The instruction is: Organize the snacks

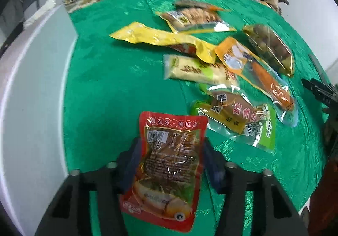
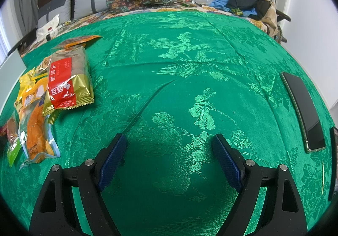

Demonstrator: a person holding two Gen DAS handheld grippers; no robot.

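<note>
Green cloth (image 2: 169, 63) wide open ahead — phone (image 2: 304, 109) near right edge.

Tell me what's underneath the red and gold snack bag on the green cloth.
The red and gold bag rests partly on the orange packet and yellow packets, its right side on the green cloth. Whatever lies directly beneath it is covered.

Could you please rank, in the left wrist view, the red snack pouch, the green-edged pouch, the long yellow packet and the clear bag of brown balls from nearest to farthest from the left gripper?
1. Red snack pouch: clamped in the left gripper.
2. Green-edged pouch: just beyond, right.
3. Long yellow packet: farther up, centre.
4. Clear bag of brown balls: far right; too close to call against the yellow packet.
</note>
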